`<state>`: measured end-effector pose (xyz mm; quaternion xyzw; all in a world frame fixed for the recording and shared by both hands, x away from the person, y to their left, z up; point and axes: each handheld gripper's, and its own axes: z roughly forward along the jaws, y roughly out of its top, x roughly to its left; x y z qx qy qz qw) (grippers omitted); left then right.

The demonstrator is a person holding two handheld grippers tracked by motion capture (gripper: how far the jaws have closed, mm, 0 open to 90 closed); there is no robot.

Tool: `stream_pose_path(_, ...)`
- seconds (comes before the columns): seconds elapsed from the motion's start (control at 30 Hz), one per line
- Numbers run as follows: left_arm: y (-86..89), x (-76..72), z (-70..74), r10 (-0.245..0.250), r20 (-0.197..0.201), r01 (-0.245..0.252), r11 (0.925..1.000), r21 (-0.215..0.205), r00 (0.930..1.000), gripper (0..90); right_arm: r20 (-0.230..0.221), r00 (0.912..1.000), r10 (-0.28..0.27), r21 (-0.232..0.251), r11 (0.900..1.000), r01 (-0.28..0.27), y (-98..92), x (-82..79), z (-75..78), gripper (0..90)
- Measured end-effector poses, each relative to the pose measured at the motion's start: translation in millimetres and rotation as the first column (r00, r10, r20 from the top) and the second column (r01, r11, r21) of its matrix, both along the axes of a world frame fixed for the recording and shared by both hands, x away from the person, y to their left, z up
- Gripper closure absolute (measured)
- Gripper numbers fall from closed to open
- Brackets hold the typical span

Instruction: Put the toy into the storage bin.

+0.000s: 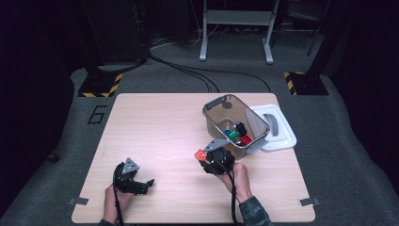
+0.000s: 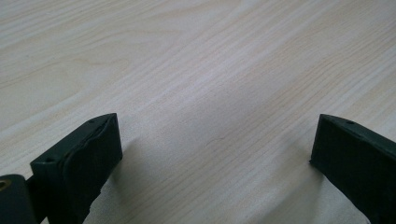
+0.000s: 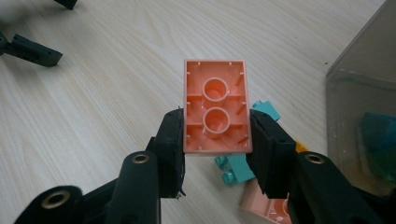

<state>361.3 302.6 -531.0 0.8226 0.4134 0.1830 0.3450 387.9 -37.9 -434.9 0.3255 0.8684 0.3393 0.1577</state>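
Note:
My right gripper (image 1: 205, 158) hangs above the table just left of the bin, shut on a salmon-orange brick (image 1: 200, 154). In the right gripper view the brick (image 3: 215, 105) shows its hollow underside, pinched at its lower half between both pads of the right gripper (image 3: 215, 120). Below it on the table lie a teal brick (image 3: 239, 167) and another salmon brick (image 3: 261, 206). My left gripper (image 1: 147, 184) rests low at the table's near left. In its own view the left gripper (image 2: 215, 135) is open over bare wood.
A clear grey bin (image 1: 214, 113) with several coloured bricks stands at the table's right, its wall (image 3: 359, 93) close to the held brick. A white lid (image 1: 282, 136) lies beyond it at the table's right edge. Bare wood (image 1: 155, 127) spans the left and middle.

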Motion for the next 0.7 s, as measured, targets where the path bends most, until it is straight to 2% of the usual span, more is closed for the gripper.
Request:
stream_pose_path(0.1, 0.1, -0.1, -0.1, 0.000, 0.001, 0.000, 1.0000, -0.002, 1.0000, 1.7, 0.012, 0.9999, 0.010, -0.015, 1.000, -0.010, -1.1, 1.9, 5.6, 58.6)
stream_pose_path(0.3, 0.4, 0.0, 0.1, -0.003, -0.003, 0.003, 1.0000, -0.002, 1.0000, 1.7, 0.035, 0.9994, 0.002, -0.010, 1.000, -0.002, -8.1, 5.6, 19.4, 58.6)
stream_pose_path(0.47, 0.7, 0.2, 0.2, -0.003, -0.003, 0.003, 1.0000, 0.001, 1.0000, 1.7, 0.035, 0.9993, -0.013, 0.011, 1.000, 0.013, -13.7, 8.5, 30.1, 58.6)
stream_pose_path(0.5, 0.8, 0.3, 0.3, -0.005, -0.004, 0.005, 1.0000, 0.002, 1.0000, 1.7, 0.054, 0.9985, -0.010, 0.015, 1.000, 0.009, -14.8, 10.3, 32.1, 58.6)
stream_pose_path(0.53, 0.7, 0.2, 0.2, -0.004, -0.004, 0.004, 1.0000, 0.001, 1.0000, 1.7, 0.040, 0.9990, -0.020, 0.019, 1.000, 0.020, -15.6, 9.8, 34.8, 58.6)
stream_pose_path(0.6, 0.8, 0.2, 0.3, -0.004, -0.004, 0.004, 1.0000, 0.002, 1.0000, 1.7, 0.044, 0.9984, -0.035, 0.039, 0.999, 0.033, -18.5, 10.8, 41.7, 58.6)
stream_pose_path(0.67, 0.8, 0.3, 0.3, -0.005, -0.004, 0.005, 1.0000, 0.002, 1.0000, 1.7, 0.068, 0.9973, -0.028, 0.040, 0.999, 0.026, -21.4, 13.6, 46.3, 58.6)
stream_pose_path(0.7, 0.9, 0.3, 0.3, -0.004, -0.004, 0.004, 1.0000, 0.003, 1.0000, 1.7, 0.054, 0.9977, -0.041, 0.049, 0.998, 0.038, -22.2, 13.3, 49.9, 58.6)
